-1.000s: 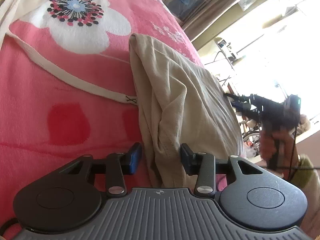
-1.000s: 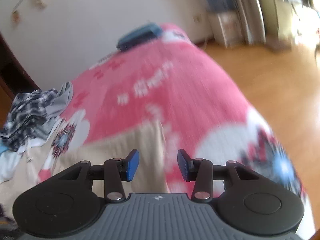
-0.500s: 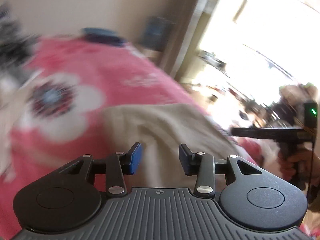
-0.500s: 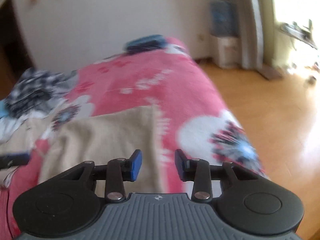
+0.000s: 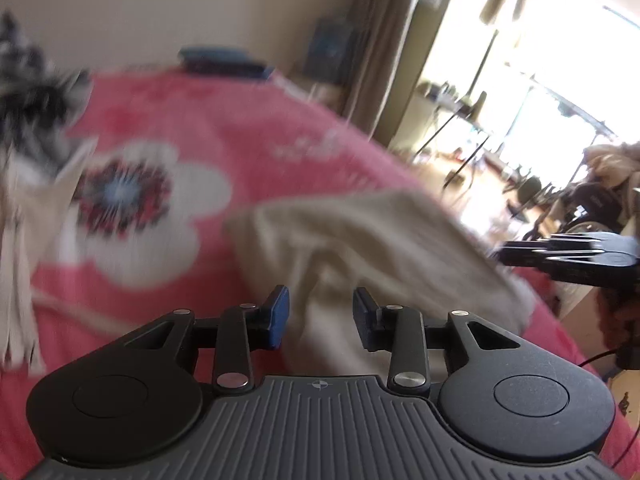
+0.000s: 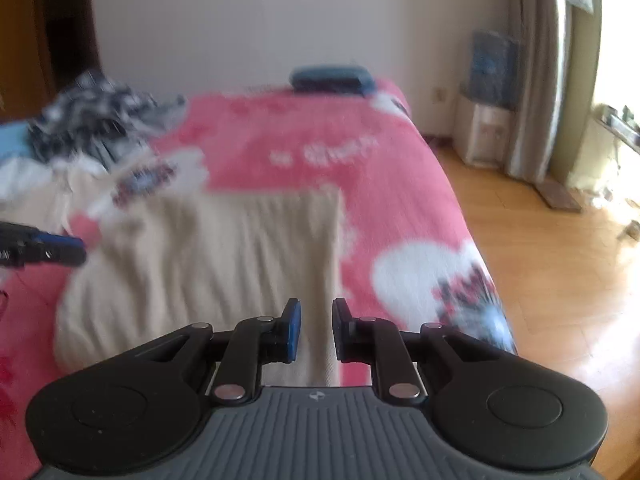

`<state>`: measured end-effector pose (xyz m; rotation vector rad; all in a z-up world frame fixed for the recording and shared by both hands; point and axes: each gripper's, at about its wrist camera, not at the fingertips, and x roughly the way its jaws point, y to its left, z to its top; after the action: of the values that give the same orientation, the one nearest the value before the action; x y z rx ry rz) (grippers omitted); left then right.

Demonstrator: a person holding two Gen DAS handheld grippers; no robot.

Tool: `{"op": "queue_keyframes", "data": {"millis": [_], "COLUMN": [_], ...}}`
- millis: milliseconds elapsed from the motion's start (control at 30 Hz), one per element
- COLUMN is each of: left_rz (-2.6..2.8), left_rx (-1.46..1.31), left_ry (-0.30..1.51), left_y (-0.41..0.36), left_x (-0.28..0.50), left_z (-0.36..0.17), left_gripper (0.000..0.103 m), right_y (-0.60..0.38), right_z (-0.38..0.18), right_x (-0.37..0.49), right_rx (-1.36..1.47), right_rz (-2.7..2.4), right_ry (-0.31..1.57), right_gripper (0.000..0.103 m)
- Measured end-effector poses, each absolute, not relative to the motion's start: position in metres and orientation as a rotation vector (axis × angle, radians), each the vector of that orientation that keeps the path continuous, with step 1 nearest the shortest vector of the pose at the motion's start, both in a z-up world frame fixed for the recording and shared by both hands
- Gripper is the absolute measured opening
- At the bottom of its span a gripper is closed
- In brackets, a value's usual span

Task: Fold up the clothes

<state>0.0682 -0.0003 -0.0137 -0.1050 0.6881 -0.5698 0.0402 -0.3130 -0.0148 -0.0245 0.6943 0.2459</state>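
A folded beige garment [image 5: 380, 240] [image 6: 220, 260] lies flat on the pink flowered blanket [image 5: 224, 120] [image 6: 384, 200] of a bed. My left gripper [image 5: 320, 308] hovers over the garment's near left corner, its jaws slightly closing with a wide gap; the cloth shows below them and the pads do not touch it. At the garment's near right edge, my right gripper [image 6: 317, 328] is closing to a narrow gap with no cloth pinched. Each gripper shows in the other's view: the right gripper [image 5: 505, 254], the left gripper [image 6: 78, 248]. Both views are blurred.
A heap of black-and-white checked clothes [image 5: 32, 92] [image 6: 96, 120] sits at the far left of the bed, next to pale cloth with straps [image 5: 20, 264]. A dark blue item [image 5: 224, 60] [image 6: 332, 78] lies at the bed's far end. Wooden floor [image 6: 560, 272] runs along the right.
Both views have rolled to level. The left gripper has risen off the beige cloth. The right gripper's jaws have narrowed a lot and it has shifted over the garment's right edge.
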Motion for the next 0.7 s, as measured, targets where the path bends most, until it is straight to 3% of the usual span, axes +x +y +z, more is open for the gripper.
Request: {"op": "queue_keyframes", "data": {"millis": [167,233,367,500,700], "left_rz": [-0.577,-0.56,-0.567,-0.516,-0.483], "left_rx": [-0.05,-0.099,-0.174,-0.096,-0.014], "left_ry": [0.755,0.784,0.738,0.717,0.701], "left_y": [-0.038,-0.036,-0.027,-0.036,-0.049], "left_x": [0.121,0.141,0.142,0.157,0.163], "left_z": [-0.038,-0.055,-0.042,-0.05,-0.052], "left_gripper": [0.039,0.032,0.04,0.04,0.04], "right_y": [-0.276,-0.272,-0.278,-0.279,-0.282], "right_z": [-0.02,-0.041,-0.048,-0.033,-0.062], "right_x": [0.089,0.117,0.138,0.15,0.182], "right_rx": [-0.086,-0.095,-0.034,0.002,0.021], "right_rz": [0.314,0.281,0.25,0.264,0.245], "right_ry": [0.636,0.7,0.729,0.684,0.759], "right_gripper": [0.018,0.018,0.017,0.017,0.018]}}
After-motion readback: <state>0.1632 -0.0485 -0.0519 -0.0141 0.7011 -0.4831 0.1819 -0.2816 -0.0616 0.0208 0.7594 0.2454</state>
